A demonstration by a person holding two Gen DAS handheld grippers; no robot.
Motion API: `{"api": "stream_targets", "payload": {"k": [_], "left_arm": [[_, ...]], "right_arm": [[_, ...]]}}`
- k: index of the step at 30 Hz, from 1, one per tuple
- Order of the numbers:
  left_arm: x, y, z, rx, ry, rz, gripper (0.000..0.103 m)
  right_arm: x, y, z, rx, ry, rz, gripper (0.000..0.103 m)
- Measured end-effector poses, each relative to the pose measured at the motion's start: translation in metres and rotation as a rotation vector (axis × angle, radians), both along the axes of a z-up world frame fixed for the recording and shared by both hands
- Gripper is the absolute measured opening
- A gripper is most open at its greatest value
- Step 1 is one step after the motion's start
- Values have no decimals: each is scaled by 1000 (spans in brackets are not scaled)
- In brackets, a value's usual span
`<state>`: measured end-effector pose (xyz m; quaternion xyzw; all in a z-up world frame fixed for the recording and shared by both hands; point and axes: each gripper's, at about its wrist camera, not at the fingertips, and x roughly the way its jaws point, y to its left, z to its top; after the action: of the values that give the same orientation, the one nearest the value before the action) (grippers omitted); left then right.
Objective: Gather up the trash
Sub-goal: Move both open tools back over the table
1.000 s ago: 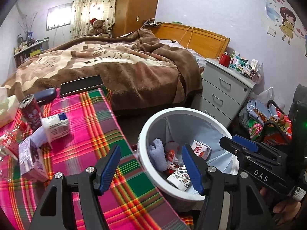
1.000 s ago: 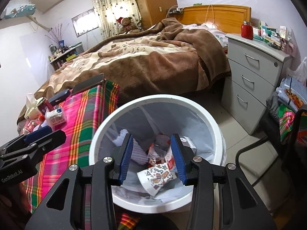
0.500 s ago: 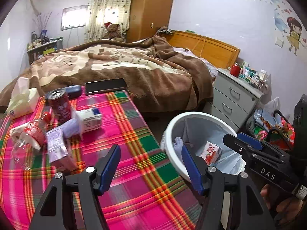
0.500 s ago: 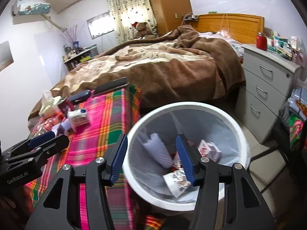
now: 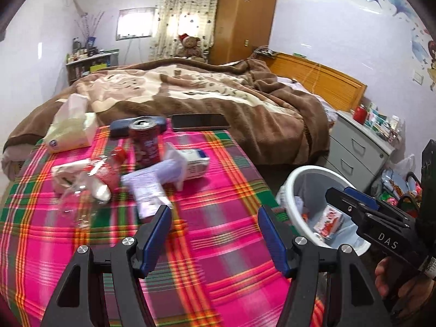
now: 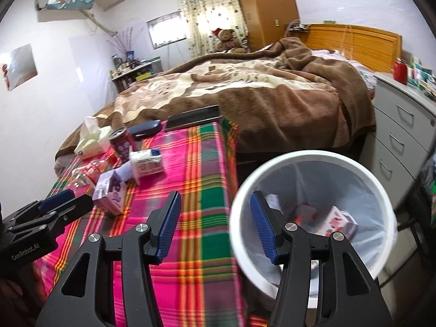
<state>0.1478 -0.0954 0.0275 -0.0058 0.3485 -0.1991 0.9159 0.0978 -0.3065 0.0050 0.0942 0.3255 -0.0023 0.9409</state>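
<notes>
Left-wrist view: my left gripper (image 5: 214,224) gapes, holding nothing, above the plaid cloth (image 5: 218,245); trash heap (image 5: 130,169), somewhat blurred, upper left. My right gripper (image 6: 215,218), just widened, holds nothing; bin (image 6: 313,160) lower right.

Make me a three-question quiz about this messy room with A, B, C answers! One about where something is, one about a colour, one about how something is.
1. Where is the white bin?
A. on the bed
B. on the floor beside the checked table
C. on the drawers

2. What colour is the soda can?
A. dark red
B. yellow
C. blue

3. How is the left tool?
A. clamped on the can
B. open and empty
C. clamped on a carton

Answers:
1 B, the bin stands low beside the checked table.
2 A, the can's side is dark red.
3 B, its blue pads stand apart with only cloth showing between them.
</notes>
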Motion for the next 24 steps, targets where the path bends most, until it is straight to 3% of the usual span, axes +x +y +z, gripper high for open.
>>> {"api": "stream_targets", "payload": {"k": [24], "left_arm": [[46,131,-21,17,51,223,66]], "right_arm": [[45,100,-6,0,37,218,56]]}}
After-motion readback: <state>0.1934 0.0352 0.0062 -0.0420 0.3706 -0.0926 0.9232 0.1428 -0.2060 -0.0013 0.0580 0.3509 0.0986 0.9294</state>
